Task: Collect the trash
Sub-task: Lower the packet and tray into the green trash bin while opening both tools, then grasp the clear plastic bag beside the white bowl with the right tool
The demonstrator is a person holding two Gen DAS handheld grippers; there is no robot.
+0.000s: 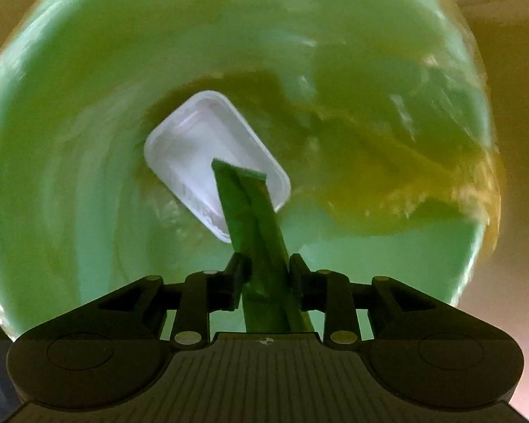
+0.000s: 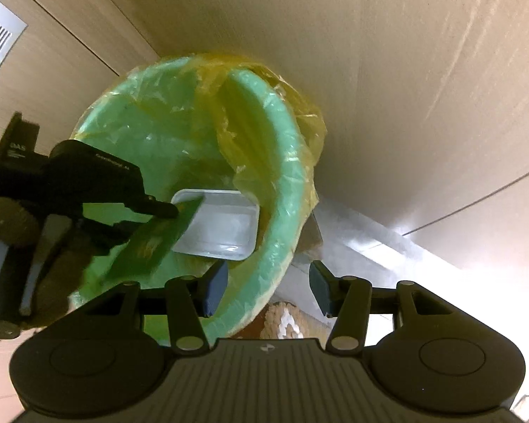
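The flat green wrapper, creased lengthwise with a squared end, hung between the left gripper fingers, which stood slightly apart, over the green bin; a white tray lay inside; the right gripper gaped, empty.

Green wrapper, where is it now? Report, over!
Left gripper over the green bin, green wrapper between its jaws, grip loose. Right gripper open, empty. White tray already in the bin. Nothing blocking.
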